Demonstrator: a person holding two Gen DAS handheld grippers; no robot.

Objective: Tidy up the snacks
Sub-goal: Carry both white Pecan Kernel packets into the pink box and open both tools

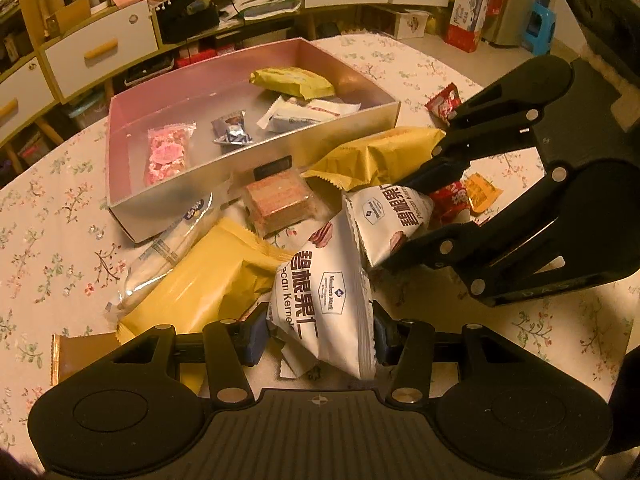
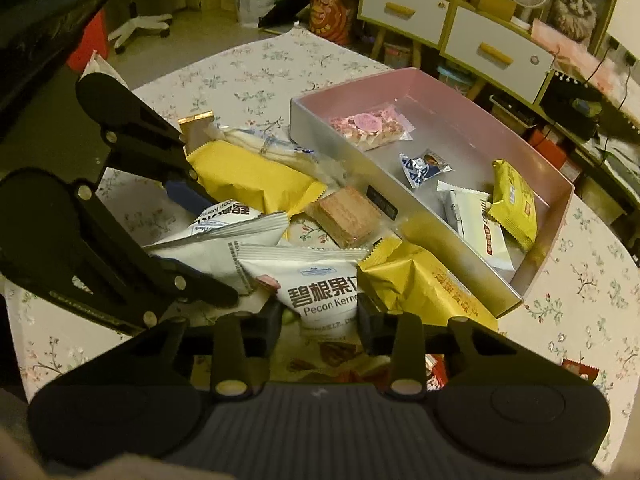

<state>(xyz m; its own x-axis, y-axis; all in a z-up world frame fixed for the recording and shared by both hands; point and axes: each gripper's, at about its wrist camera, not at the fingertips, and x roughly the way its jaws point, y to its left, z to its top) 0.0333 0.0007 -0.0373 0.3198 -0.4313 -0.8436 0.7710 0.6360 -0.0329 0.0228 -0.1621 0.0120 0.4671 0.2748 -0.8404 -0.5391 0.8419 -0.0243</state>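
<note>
Both grippers work the snack pile at the near side of the floral tabletop. L gripper has its pads pinching a white pecan-kernel packet across the lower end; the packet's long axis runs away from the tool, toward the box. R gripper sits w/ its pads either side of a second pecan-kernel packet, pressed on or just touching it; that packet also points forward from the tool, top seam toward the box. In the left view the R gripper shows closed round that second packet. Outward: yellow wrappers lie left and right of the white packets, a wafer block just in front of the box's near wall. The open pink-lined box sits mid-table, well w/in reach ahead of both tools; inside are a pink nougat pack, a small foil candy, a white bar and a yellow pack. Judgement: each packet goes forward over the near wall; the L tool looks nearer the box's left end, the R tool its right end. Red sachets remain near the table's right edge.
</note>
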